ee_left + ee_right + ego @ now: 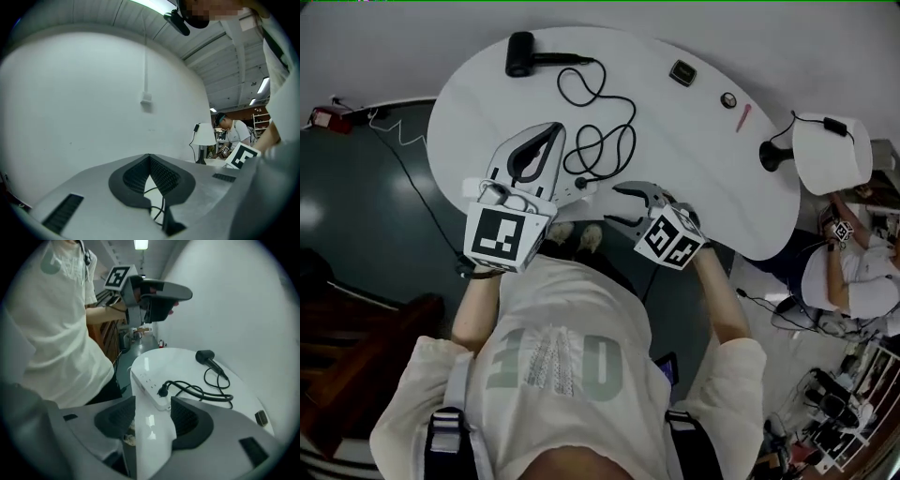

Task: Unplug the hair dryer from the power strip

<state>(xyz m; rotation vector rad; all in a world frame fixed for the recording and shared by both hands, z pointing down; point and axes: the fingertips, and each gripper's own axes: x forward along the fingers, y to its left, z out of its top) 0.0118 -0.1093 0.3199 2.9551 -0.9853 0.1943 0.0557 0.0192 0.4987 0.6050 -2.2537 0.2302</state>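
Note:
A black hair dryer (525, 53) lies at the far left of the white table (694, 169). Its black cord (602, 142) coils toward me and ends in a plug (579, 182) seated in a white power strip (574, 192) at the near edge. The left gripper (551, 131) is shut and empty, held above the strip's left part and hiding it. The right gripper (617, 206) stands open just right of the strip, empty. In the right gripper view the strip (149, 383), plug (163, 391) and dryer (206, 357) lie ahead of the open right gripper (152, 416). The left gripper (150, 158) faces a bare wall.
A white-shaded lamp (830, 150) stands at the table's right end. A small dark device (682, 72), a round object (728, 99) and a pink pen (742, 118) lie at the far side. Another person (853, 272) sits at the right. A dark floor (375, 206) lies left.

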